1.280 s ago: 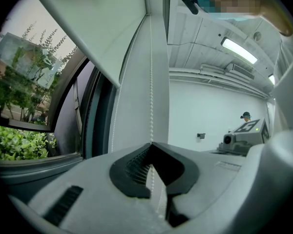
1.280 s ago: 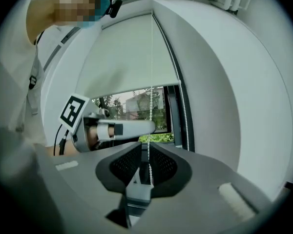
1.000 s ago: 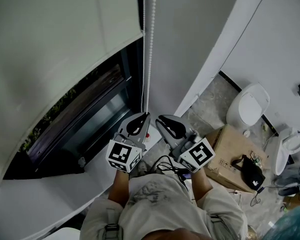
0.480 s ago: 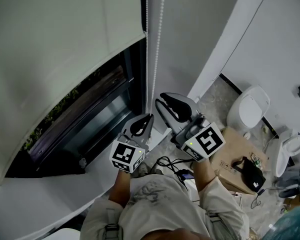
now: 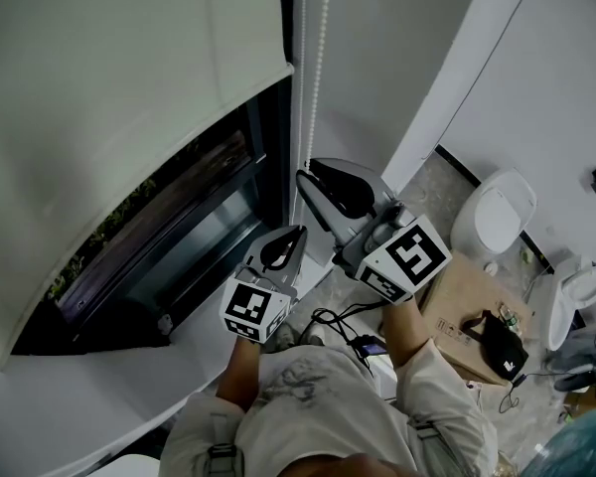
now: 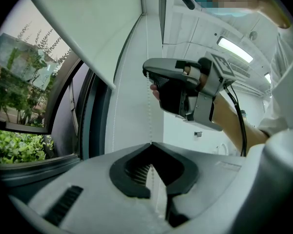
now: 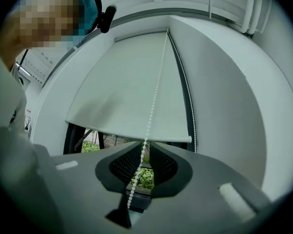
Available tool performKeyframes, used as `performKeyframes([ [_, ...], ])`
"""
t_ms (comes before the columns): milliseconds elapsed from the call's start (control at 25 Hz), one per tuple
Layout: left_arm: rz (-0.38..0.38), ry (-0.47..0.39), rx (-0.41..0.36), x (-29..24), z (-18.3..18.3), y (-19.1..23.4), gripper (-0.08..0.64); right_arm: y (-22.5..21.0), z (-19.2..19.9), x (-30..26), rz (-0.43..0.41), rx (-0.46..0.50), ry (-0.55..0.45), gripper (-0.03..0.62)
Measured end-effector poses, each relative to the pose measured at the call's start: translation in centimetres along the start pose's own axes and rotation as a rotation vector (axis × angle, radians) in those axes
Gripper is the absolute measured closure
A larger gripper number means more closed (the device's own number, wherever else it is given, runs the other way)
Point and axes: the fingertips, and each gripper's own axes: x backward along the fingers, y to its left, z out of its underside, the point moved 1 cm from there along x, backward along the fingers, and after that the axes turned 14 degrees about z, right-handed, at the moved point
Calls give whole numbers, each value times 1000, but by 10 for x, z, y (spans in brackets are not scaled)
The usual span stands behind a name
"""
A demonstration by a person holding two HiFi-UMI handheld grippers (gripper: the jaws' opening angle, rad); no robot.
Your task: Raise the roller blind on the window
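Note:
The white roller blind (image 5: 129, 87) hangs partway down the window (image 5: 169, 229); its bottom bar (image 7: 127, 133) shows in the right gripper view. A white bead chain (image 5: 322, 58) hangs in two strands beside the frame. My left gripper (image 5: 296, 230) is shut on one strand, which runs up out of the closed tips (image 6: 151, 143). My right gripper (image 5: 303, 179) is higher, above the left one. Its jaws have just been closing but still stand apart, with the bead chain (image 7: 156, 89) running between them (image 7: 145, 144) and greenery showing through the gap.
A white wall stands right of the chain. On the floor below right are a toilet (image 5: 492, 212), a cardboard box (image 5: 457, 306) with a black bag (image 5: 497, 338) on it, and cables (image 5: 343, 328). The white sill (image 5: 129, 386) runs under the window.
My right gripper has climbed along the chain from beside the left gripper to above it. The left gripper has stayed in place.

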Motion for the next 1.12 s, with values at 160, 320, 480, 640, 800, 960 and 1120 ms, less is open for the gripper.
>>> performKeyframes([
  [160,-1,-6,-1,0,-1,1,549,0,2,-3,-10,-36,12,569],
  [320,-7,3,3,0,2,5,549,-3,5,-6,-9,-67,23,577],
  [480,-7,34,21,-2,18,6,549,-3,20,-5,3,-31,46,578],
  [640,-13,57,48,-2,34,10,549,-5,38,-3,6,-51,61,578],
  [800,-18,71,58,-3,45,13,549,-6,49,-3,16,-58,75,578],
  [960,-20,80,74,-4,53,14,549,-6,58,-2,17,-69,83,578],
  [1120,-18,88,85,-4,60,15,549,-5,68,0,16,-80,95,580],
])
